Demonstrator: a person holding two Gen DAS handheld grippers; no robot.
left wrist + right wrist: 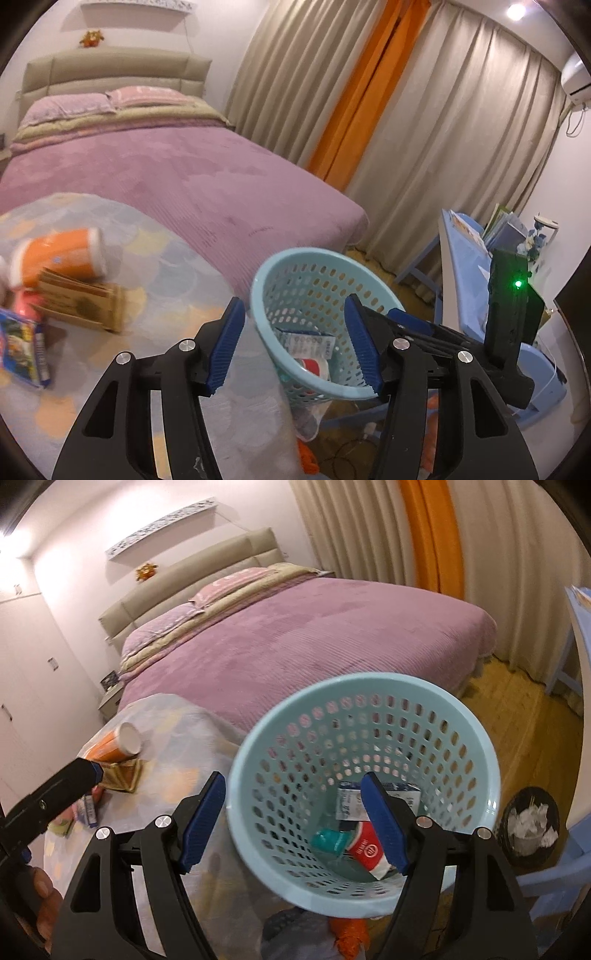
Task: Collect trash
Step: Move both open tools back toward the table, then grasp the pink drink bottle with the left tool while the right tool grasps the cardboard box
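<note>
My left gripper (pixel 293 347) is open with nothing between its blue pads, above the table edge and the near rim of a light-blue perforated basket (pixel 295 254). My right gripper (pixel 295 823) is open and empty too, over that basket (pixel 369 679). In the basket lie a white box (pixel 402 794), a red-and-white carton (pixel 365 849) and a teal piece (pixel 328 842). On the patterned tablecloth (pixel 166 258) lie a tipped orange cup (pixel 62 258), a brown packet (pixel 85 302), a blue packet (pixel 22 343) and a pink item (pixel 26 306).
A bed with a purple cover (pixel 184 166) stands behind the table, with curtains beyond it. On the wooden floor stands a black bin (pixel 528 827) with white paper, beside blue furniture (pixel 465 277). A hand (pixel 44 886) shows at lower left. Orange cloth (pixel 347 934) lies under the basket.
</note>
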